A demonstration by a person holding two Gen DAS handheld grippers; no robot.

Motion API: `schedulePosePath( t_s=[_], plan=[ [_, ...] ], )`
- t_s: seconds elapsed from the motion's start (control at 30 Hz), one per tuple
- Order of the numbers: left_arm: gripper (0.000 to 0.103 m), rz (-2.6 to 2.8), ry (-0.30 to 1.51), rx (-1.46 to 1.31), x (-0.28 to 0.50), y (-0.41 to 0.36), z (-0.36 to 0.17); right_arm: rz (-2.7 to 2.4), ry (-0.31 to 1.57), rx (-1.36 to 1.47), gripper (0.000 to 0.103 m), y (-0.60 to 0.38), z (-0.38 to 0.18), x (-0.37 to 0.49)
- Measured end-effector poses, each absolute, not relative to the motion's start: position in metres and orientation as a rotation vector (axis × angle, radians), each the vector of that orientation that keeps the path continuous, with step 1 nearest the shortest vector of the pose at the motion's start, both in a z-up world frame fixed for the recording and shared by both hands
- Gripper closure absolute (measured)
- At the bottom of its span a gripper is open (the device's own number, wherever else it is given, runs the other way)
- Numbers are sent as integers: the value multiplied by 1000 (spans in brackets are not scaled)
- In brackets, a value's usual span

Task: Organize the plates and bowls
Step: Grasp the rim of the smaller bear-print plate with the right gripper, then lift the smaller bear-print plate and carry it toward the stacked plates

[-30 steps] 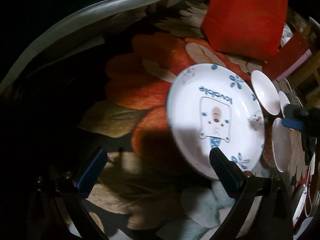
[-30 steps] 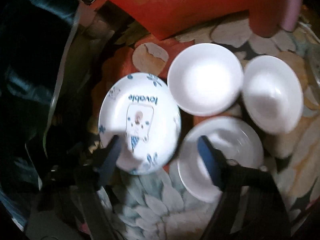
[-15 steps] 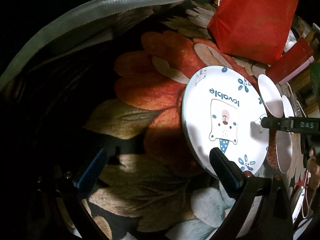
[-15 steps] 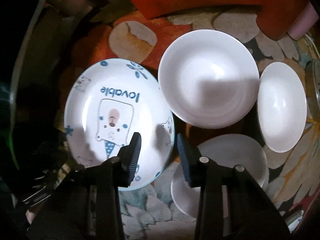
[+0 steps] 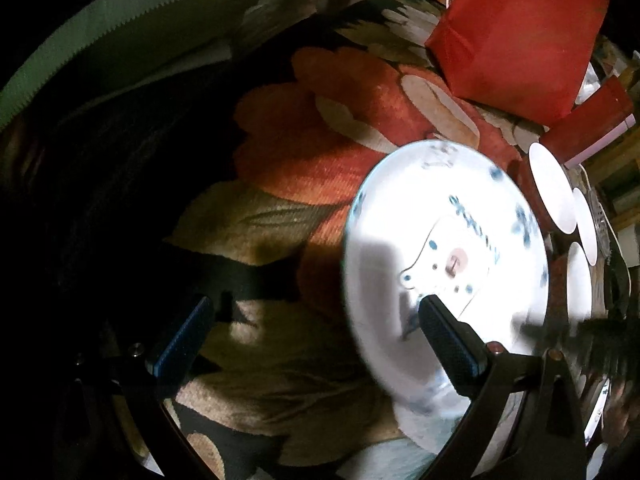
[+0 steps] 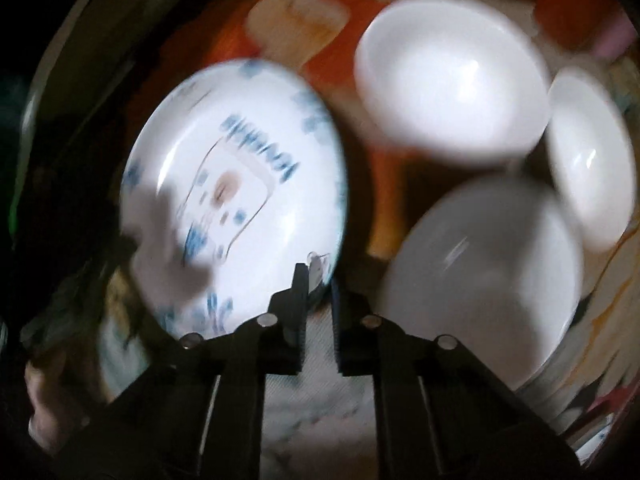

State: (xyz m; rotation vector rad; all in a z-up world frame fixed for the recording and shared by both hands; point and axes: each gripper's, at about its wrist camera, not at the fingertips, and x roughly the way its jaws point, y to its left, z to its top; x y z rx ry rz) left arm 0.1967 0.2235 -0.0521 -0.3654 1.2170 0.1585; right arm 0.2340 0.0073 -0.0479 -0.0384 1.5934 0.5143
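A white plate with a blue bear print and the word "lovable" (image 6: 236, 184) is tilted up off the flowered cloth. My right gripper (image 6: 319, 280) is shut on its near right rim. In the left wrist view the same plate (image 5: 444, 252) shows blurred and lifted at the right. My left gripper (image 5: 316, 324) is open and empty; its right finger (image 5: 448, 340) stands in front of the plate. Three plain white bowls (image 6: 452, 76) (image 6: 588, 156) (image 6: 484, 276) sit to the right of the plate.
A red paper bag (image 5: 516, 32) and a red box (image 5: 592, 120) stand at the back of the flowered cloth (image 5: 320, 152). A grey-green strap (image 5: 120, 36) curves along the dark left side. More dishes show at the far right edge (image 5: 596, 416).
My right gripper has closed from wide open onto the plate's rim and lifted that side. The plate is tilted and blurred with motion. My left gripper has stayed open.
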Motion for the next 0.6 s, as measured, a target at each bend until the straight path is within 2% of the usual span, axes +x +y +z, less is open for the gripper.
schedulePosePath(
  t_s=[0.07, 0.23, 0.3, 0.37, 0.43, 0.5, 0.53, 0.57, 0.6],
  plan=[
    [1, 156, 1221, -363, 196, 222, -53, 528, 1618, 4, 84, 6, -53, 225],
    [3, 134, 1228, -386, 196, 217, -57, 454, 1512, -19, 83, 9, -48, 243],
    [7, 124, 1240, -402, 198, 215, -60, 434, 1467, -16, 83, 10, -46, 255],
    [18, 118, 1259, -414, 201, 212, -65, 416, 1423, -18, 83, 15, -43, 266],
    [21, 125, 1269, -409, 203, 209, -69, 398, 1413, -23, 83, 21, -45, 276],
    [38, 139, 1258, -385, 205, 207, -67, 385, 1408, -39, 84, 26, -48, 280],
    [50, 134, 1257, -382, 206, 206, -67, 379, 1397, -58, 86, 27, -48, 280],
    [68, 110, 1258, -392, 207, 206, -66, 382, 1385, -68, 87, 29, -47, 278],
    [71, 85, 1262, -402, 208, 205, -65, 387, 1377, -80, 89, 31, -47, 276]
  ],
)
